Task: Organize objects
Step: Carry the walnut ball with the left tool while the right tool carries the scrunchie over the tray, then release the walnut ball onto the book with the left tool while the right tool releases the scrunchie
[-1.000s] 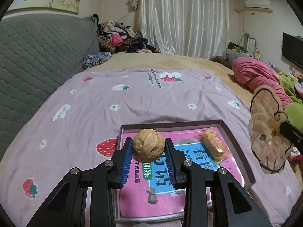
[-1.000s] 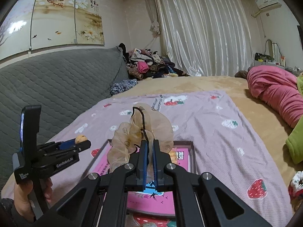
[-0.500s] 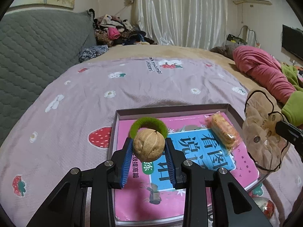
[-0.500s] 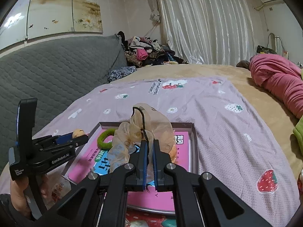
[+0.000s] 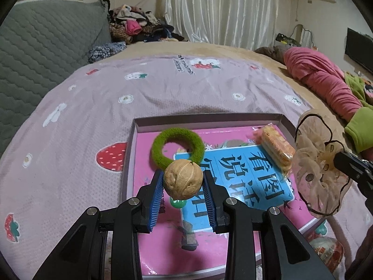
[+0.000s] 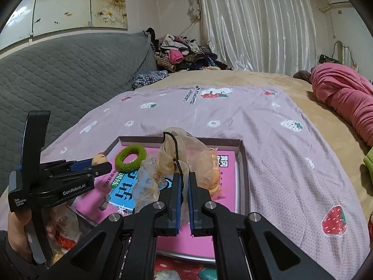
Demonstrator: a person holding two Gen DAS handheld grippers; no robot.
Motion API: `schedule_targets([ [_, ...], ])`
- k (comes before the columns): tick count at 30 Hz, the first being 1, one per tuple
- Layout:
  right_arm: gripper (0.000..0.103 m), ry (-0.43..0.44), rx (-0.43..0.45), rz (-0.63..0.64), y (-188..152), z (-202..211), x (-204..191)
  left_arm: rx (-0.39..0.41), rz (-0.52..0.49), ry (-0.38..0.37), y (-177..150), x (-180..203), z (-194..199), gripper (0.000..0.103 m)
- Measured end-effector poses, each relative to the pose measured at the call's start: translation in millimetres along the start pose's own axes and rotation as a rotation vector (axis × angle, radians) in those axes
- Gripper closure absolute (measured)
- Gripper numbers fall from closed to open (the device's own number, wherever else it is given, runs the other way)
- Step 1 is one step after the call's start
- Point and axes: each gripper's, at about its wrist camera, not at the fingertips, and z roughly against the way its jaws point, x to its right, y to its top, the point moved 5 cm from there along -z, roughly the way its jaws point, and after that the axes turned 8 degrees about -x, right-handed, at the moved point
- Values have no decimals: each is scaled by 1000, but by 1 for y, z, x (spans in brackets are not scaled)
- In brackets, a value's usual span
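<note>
My left gripper point(image 5: 183, 183) is shut on a tan walnut point(image 5: 183, 179), held above the near left part of a shallow box point(image 5: 205, 118) lined with a pink and blue book. A green fuzzy hair ring point(image 5: 177, 148) lies in the box just beyond the walnut. A wrapped orange biscuit pack point(image 5: 276, 148) lies at the box's far right. My right gripper point(image 6: 184, 184) is shut on a sheer beige scrunchie point(image 6: 184, 156) that hangs over the box's middle. In the right wrist view the left gripper point(image 6: 100, 164) shows at the left with the walnut point(image 6: 99, 159).
The box rests on a lilac strawberry-print blanket point(image 5: 93, 107) over a bed. A grey quilted headboard point(image 5: 46, 37) stands to the left, a pink bundle point(image 5: 324, 79) to the right, a clothes pile point(image 5: 137, 26) at the back. Snack packets point(image 5: 326, 254) lie near the box's front right corner.
Both grippers have sunk toward the box with their loads still held. The green hair ring has come into view beyond the walnut, and the box looks nearer and larger.
</note>
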Motion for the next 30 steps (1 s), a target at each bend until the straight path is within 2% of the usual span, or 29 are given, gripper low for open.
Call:
schedule_targets([
  [16,97,-49,-145,-27,-22,-37,16,-102,-12,10,-11,0,-22,69],
  [30,96,-142,-191,-17,-28,-47,25,-177,3,-10,-17,-4,-37,68],
])
